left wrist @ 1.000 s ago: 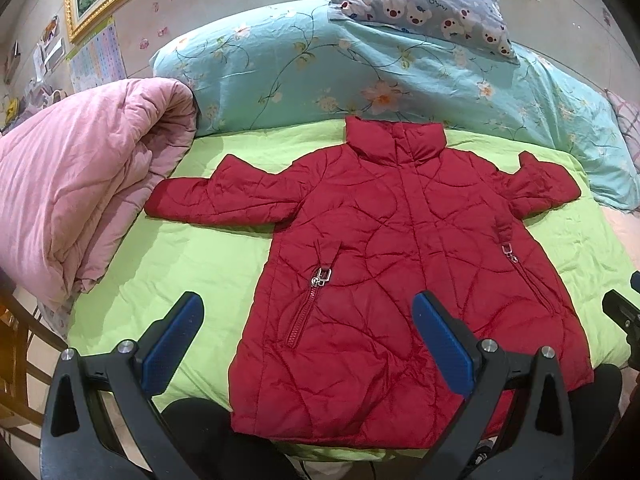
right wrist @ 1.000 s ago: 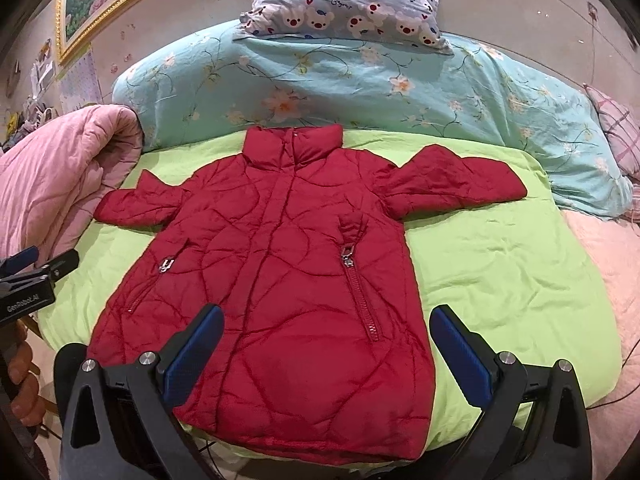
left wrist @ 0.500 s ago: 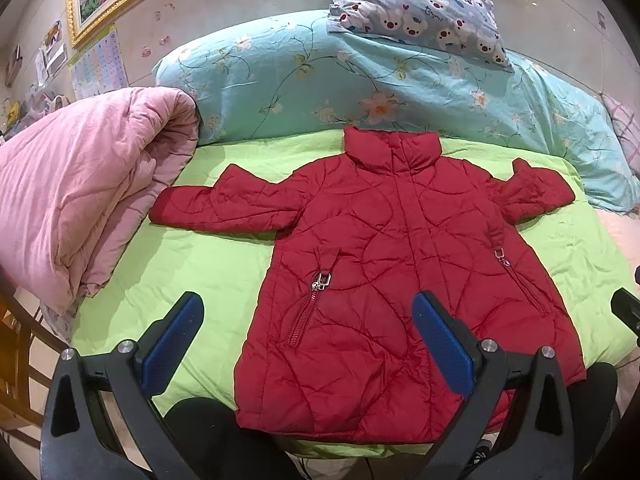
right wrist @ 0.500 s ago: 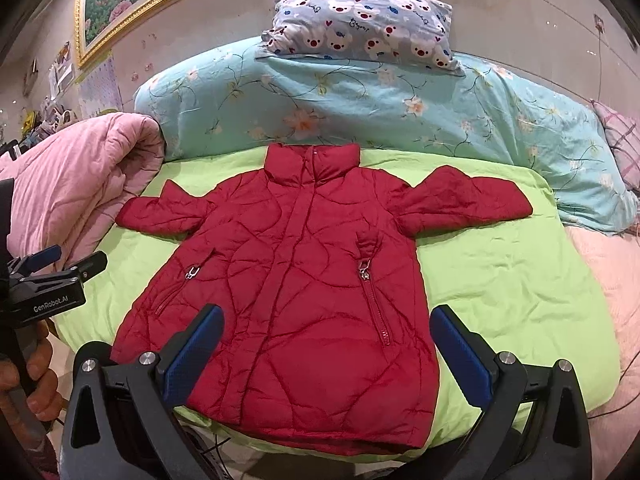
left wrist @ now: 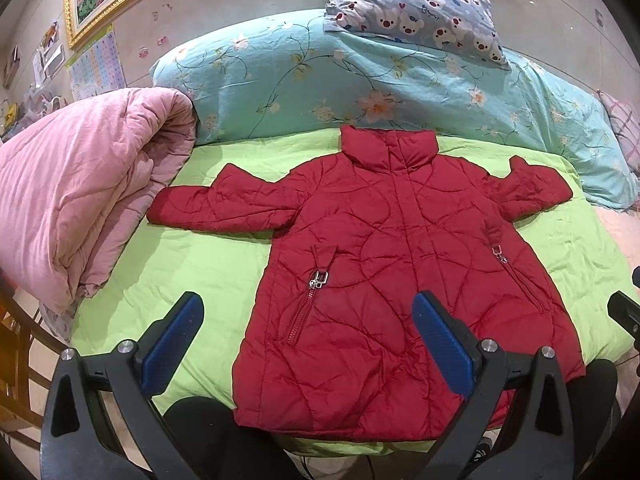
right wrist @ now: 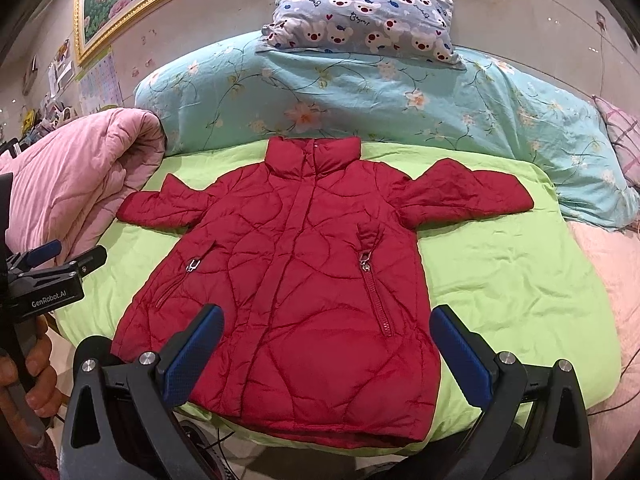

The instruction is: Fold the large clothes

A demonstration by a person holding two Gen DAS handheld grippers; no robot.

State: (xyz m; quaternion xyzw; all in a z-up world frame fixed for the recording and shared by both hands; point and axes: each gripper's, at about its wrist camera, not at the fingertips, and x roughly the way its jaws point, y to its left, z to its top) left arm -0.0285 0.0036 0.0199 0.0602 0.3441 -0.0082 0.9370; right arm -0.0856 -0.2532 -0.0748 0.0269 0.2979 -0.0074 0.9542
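While I hold both tools raised over the near edge, the bed with its lime-green sheet fills my view ahead, a blue floral duvet banked along its far side and a rolled pink quilt off to my left gripper's outer side. Spread flat, front up, the red quilted jacket lies straight ahead of both grippers, collar away from me, sleeves out to either side, hem at the near edge. My left gripper is released, blue pads wide apart and touching nothing; my right gripper is likewise spread wide above the hem. In the right wrist view I can read "GenRobot.AI" on the left tool's black body, with a hand gripping its handle. Compared with a second ago, both views sit higher and further back, so the jacket looks smaller and lower.
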